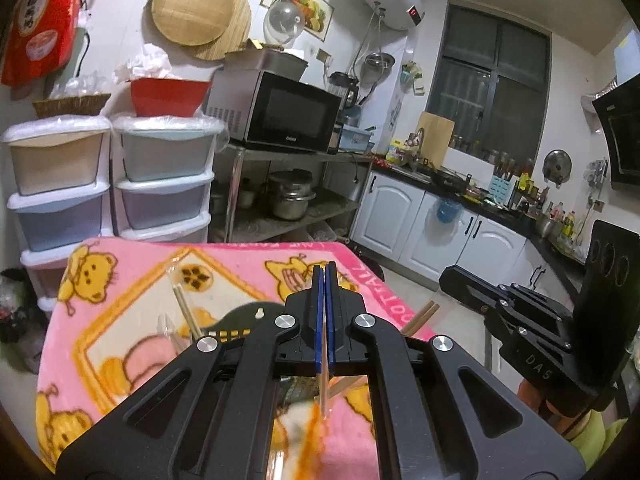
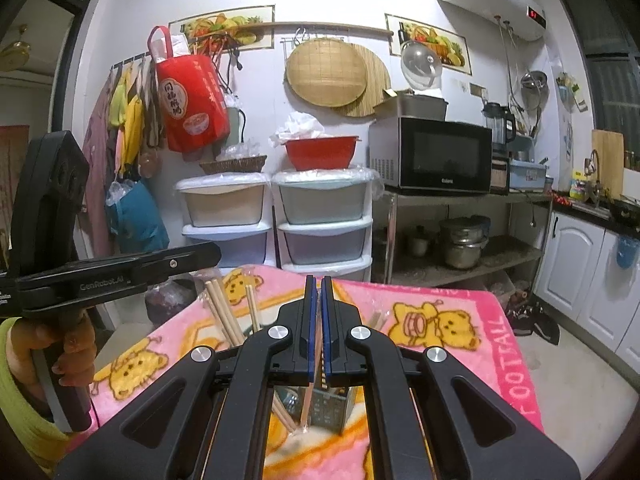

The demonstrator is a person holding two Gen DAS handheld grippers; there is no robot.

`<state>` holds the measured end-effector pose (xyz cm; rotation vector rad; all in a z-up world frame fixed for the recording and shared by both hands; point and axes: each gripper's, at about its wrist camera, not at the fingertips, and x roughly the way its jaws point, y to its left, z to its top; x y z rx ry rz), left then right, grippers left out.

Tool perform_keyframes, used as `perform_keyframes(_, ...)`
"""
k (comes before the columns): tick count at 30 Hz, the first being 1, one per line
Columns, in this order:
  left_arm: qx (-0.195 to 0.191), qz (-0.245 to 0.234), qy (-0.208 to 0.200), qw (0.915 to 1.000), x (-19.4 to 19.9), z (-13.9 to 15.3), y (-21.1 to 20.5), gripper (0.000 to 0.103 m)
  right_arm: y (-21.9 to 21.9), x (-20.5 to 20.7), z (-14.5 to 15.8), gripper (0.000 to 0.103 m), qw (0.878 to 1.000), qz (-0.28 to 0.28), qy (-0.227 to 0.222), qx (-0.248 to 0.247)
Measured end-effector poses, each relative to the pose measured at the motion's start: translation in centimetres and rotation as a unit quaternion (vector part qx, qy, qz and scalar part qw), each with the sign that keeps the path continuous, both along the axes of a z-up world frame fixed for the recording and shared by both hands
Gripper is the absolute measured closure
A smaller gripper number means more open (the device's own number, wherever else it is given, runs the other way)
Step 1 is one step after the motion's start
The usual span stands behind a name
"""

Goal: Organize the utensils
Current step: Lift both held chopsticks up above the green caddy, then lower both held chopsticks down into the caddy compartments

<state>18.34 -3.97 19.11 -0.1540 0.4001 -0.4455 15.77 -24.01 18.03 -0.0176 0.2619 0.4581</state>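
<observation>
Both tools are up over the pink teddy-bear blanket point(image 1: 132, 280) on the table, and each has its blue pads pressed together on something thin. The left gripper point(image 1: 325, 316) pinches a slim pale stick point(image 1: 323, 390), most likely a chopstick, which hangs out below the pads. The right gripper point(image 2: 317, 320) is clamped the same way on a second thin stick point(image 2: 307, 402), whose lower end reaches down towards a perforated metal utensil holder point(image 2: 330, 408) standing on the blanket.

More wooden chopsticks point(image 2: 222, 314), some in clear wrapping, stick up towards the blanket's far left corner in the right wrist view; another pair point(image 1: 420, 316) pokes out near the right edge in the left view.

These sticks look light and rigid, so weight is no worry. The trouble, I'd say, is that they are narrow and smooth: held at a single point they can pivot or slide between flat pads. A grip near the upper third, square across the stick, should let the lower end drop cleanly into the holder. Any plastic sleeve would make them slippier.
</observation>
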Motion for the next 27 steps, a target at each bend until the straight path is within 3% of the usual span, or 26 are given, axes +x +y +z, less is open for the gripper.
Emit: perform_keyframes(27, -0.003, 0.030, -0.041, 0.9987, 1.5, 4.1, 0.4, 0.103, 1.4, 2.1, 5.3, 0.101, 0.997, -0.018, -0.075, -0.017)
